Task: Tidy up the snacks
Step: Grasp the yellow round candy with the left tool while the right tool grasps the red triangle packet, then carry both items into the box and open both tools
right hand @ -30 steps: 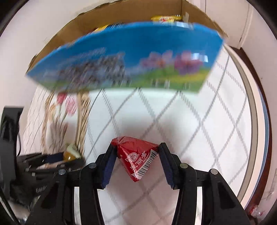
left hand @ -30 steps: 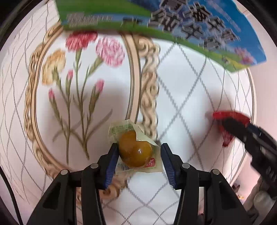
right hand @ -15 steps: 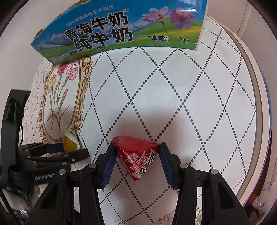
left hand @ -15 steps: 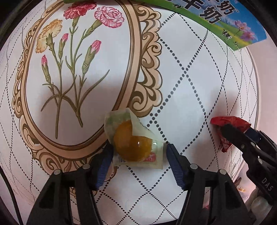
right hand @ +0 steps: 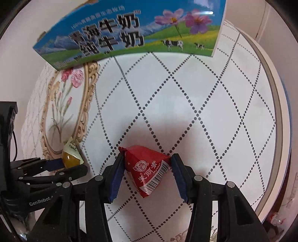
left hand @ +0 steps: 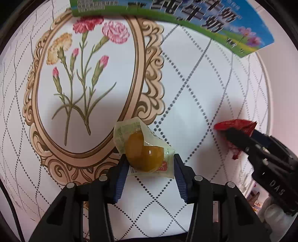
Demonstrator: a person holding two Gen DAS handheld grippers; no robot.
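now left tool (left hand: 149, 163) clamped on orange snack (left hand: 143, 157), right tool (right hand: 146, 165) gripping red packet (right hand: 147, 167)

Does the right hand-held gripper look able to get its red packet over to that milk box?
Probably yes. The right hand-held gripper is shut on the red packet, and only bare tablecloth lies between it and the milk box.

The left gripper (left hand: 150, 163) has just closed again on the orange jelly cup (left hand: 143, 155); the milk carton (left hand: 186, 16) at the frame's top looms nearer.
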